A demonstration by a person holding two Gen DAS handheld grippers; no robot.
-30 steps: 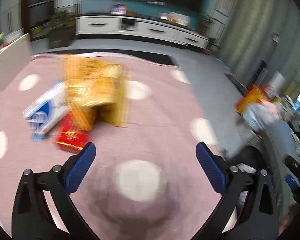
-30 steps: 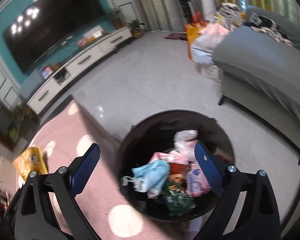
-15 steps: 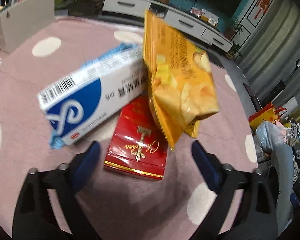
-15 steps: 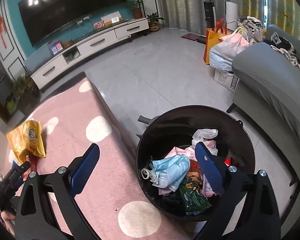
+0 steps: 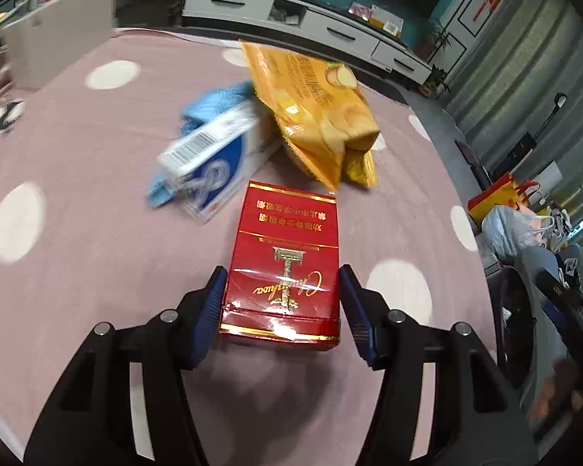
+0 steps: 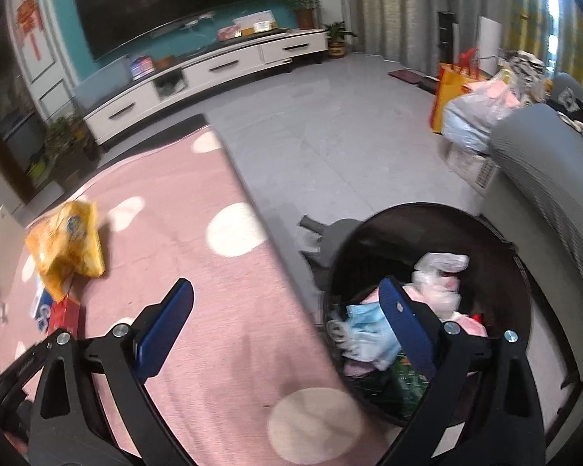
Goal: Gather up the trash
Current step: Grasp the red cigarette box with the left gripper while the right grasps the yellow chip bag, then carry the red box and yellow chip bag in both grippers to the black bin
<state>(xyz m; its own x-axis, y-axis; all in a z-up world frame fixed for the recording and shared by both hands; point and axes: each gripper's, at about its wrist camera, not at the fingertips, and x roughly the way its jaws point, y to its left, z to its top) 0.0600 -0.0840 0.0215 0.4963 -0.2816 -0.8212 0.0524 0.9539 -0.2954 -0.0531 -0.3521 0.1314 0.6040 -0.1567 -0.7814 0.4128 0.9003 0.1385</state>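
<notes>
While the left hand-held gripper (image 5: 280,303) is closing w/ the flat red-and-gold cardboard cigarette pack (image 5: 285,260) between its blue pads, neither pad clearly presses yet, so no firm grip. The pack lies flat on the pink polka-dot cloth surface (image 5: 77,252). Best to keep the pads square on its long sides & squeeze low, avoiding a tilt. Beyond it lie a blue-and-white carton (image 5: 213,159) & a crumpled yellow foil snack bag (image 5: 318,116). Right hand-held gripper (image 6: 287,328) is spread, empty, by the black round trash bin (image 6: 497,233).
</notes>
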